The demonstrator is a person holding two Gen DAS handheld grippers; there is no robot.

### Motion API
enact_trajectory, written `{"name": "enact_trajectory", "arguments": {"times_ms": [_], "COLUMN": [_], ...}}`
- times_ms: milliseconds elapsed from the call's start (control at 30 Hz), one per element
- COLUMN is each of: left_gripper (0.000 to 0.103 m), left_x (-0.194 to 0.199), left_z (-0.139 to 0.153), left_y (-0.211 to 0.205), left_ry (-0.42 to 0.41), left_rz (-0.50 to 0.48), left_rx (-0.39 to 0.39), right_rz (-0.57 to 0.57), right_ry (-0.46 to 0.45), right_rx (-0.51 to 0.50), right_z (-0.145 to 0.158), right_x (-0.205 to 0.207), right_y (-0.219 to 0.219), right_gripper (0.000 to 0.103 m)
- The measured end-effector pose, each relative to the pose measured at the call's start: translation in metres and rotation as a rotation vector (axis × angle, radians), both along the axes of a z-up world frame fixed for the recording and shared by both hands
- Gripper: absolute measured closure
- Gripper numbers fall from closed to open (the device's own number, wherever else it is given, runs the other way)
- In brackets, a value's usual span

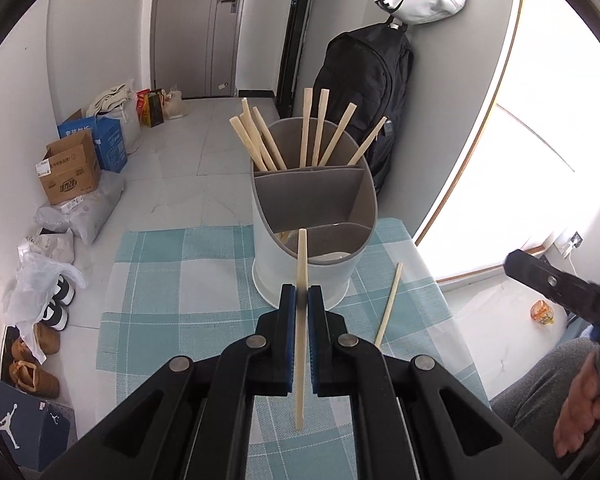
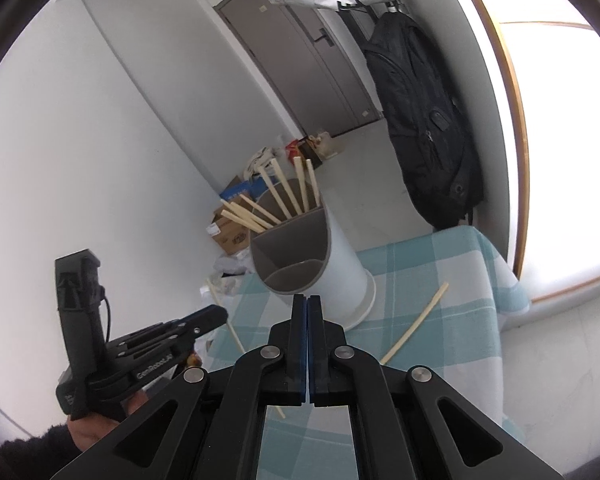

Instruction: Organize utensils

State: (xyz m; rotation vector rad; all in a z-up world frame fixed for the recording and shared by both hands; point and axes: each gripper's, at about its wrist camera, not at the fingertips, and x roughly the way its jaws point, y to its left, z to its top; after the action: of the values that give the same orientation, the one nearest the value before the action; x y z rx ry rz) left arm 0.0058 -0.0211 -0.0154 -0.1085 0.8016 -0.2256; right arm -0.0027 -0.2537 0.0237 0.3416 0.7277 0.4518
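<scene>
The checked tablecloth (image 1: 180, 264) is topped by the divided holder (image 1: 312, 216) at 12 o'clock, its far compartment already filled with chopsticks. One chopstick (image 1: 301, 320) is pinched upright in the left gripper (image 1: 301, 300); another loose chopstick (image 1: 388, 304) is left at 2 o'clock. The right gripper (image 2: 307, 308) is closed, empty. The tip should probably be lifted clear of the rim, then lowered in slowly.

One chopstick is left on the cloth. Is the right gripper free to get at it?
Probably yes. The right gripper is shut on nothing, and the loose chopstick lies in the open on the cloth, beside the holder, nothing over it. It would have to open first.
</scene>
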Motion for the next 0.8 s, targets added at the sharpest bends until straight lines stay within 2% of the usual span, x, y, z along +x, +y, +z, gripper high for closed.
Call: {"name": "enact_trajectory", "arguments": {"times_ms": [100,233,333,500,533,700,733,800], "left_gripper": [0.101,0.101,0.101,0.101,0.101,0.101,0.101,0.101], "left_x": [-0.004,-0.004,-0.002,-0.002,-0.002,-0.003,-0.002,-0.001], "left_z": [0.002,0.004,0.004,0.002,0.002,0.005,0.005,0.005], "left_y": [0.001,0.005,0.009,0.018,0.021,0.029,0.03,0.033], "left_ry": [-0.01,-0.014,-0.015,-0.018,-0.016,-0.021,-0.017,-0.017], "left_rz": [-0.017,-0.03,-0.033,-0.04,-0.039,-0.05,-0.052,-0.053], "left_rx": [0.001,-0.029,-0.071,-0.11,-0.114,-0.135,-0.144,-0.157], "right_rz": [-0.046,-0.08,-0.11,-0.112,-0.122,-0.14,-0.151,-0.162], "right_ry": [0.119,0.335,0.451,0.496,0.497,0.474,0.442,0.427], "right_rx": [0.003,-0.006,-0.041,-0.115,-0.159,-0.315,-0.346,-0.407], "right_z": [-0.014,-0.053,-0.082,-0.108,-0.111,-0.121,-0.12,-0.122], "right_x": [0.023,0.067,0.097,0.131,0.136,0.141,0.138,0.133], "right_y": [-0.015,-0.027,-0.029,-0.014,-0.008,0.012,0.016,0.021], "right_gripper": [0.099,0.088,0.077,0.077,0.077,0.077,0.077,0.081]}}
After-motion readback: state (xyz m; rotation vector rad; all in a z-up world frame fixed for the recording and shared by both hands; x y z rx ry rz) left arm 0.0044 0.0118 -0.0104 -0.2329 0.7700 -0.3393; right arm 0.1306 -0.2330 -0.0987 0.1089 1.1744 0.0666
